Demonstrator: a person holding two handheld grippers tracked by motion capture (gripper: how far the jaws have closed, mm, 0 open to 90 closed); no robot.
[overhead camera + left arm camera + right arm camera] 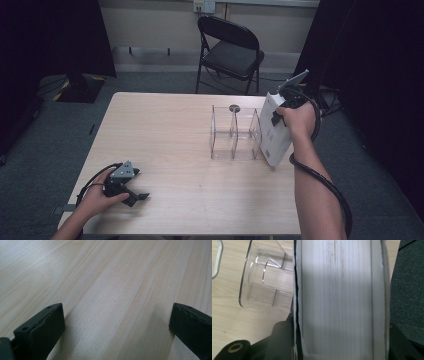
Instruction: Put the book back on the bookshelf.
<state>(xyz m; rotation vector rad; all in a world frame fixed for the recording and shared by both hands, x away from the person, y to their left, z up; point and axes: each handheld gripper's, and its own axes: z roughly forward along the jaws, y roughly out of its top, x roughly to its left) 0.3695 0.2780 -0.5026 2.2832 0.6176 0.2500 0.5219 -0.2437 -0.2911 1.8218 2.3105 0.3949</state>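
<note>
White book (274, 131) is hanging clamped in my right gripper (278, 118) just beside the clear rack (235, 134) — lifted, not yet slotted in; left gripper (131, 192) is idling apart on the desk (160, 130).

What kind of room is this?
Probably a plain test or recording room: one bare wooden table, a black folding chair by the wall, dark curtains at the sides.
</note>
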